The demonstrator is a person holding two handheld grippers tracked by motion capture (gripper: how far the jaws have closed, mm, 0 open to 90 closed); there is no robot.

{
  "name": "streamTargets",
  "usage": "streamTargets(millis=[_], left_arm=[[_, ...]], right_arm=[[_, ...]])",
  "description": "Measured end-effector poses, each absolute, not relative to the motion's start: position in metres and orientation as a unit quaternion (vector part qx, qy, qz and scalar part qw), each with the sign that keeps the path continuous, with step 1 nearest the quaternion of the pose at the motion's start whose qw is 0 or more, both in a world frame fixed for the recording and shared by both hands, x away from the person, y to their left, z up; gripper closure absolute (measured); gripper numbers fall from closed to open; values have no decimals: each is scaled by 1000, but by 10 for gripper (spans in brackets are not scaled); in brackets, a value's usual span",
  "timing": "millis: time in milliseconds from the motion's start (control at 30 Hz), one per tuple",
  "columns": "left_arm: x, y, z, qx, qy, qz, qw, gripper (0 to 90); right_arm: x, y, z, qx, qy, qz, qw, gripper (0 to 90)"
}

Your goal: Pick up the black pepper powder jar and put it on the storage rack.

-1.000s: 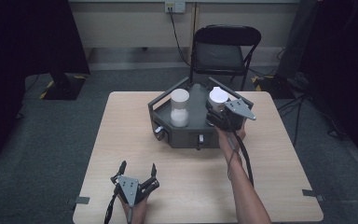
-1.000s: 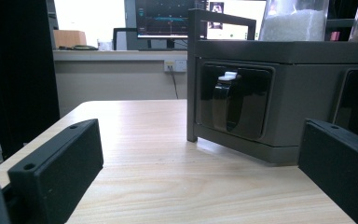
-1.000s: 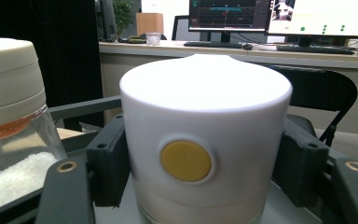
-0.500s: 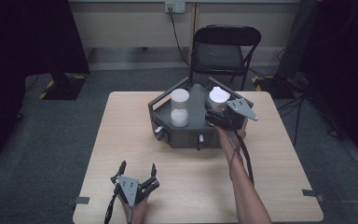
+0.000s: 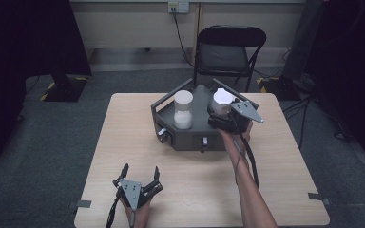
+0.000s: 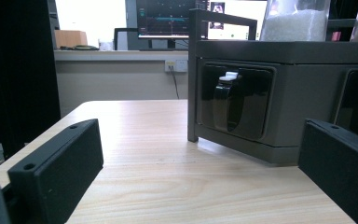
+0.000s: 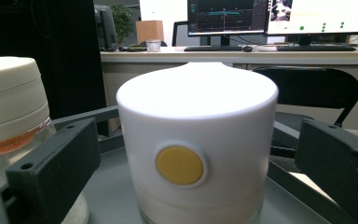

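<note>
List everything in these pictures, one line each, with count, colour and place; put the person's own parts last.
Jar with yellow dot: 1, white lid, right on the tray, between the right gripper's open jaws.
Jar of white grains: 1, clear with cream lid, left on the tray.
Tray stand: 1, dark grey, far half of the table, latches on its front faces.
Table: 1, light wood.
Folding chair: 1, black, beyond the table.
Wall socket: 1, pale, on the far wall.
Monitors: at least 2, lit, on a desk behind.
Left gripper: 1, black, open, near table edge.
Right gripper: 1, black, jaws just opened around the dotted jar.
Forearm: 1, right.
</note>
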State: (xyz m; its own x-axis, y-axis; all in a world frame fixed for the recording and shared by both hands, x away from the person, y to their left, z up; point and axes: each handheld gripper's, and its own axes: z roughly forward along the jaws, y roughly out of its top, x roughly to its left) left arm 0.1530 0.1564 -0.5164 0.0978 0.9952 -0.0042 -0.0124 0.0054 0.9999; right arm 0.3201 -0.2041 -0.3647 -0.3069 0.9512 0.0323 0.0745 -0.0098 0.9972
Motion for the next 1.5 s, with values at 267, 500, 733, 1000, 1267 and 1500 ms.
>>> streamTargets(millis=[267,500,733,1000,1267,1500], left_arm=[[153,156,-516,519,473,477,528,0],[153,156,-516,519,473,477,528,0],[153,156,-516,520,473,477,528,1],[153,156,-516,519,474,478,527,1],[153,155,-516,518,475,478,526,1],[153,155,-516,518,475,478,526,1]], right_arm=[[315,-204,-363,435,581,561,399,0],[313,-205,-362,437,580,559,401,0],[304,-206,-365,433,576,562,406,0],[300,-212,-368,439,572,562,405,0],[300,-212,-368,440,575,562,400,0],[300,-211,-369,442,576,560,399,0]])
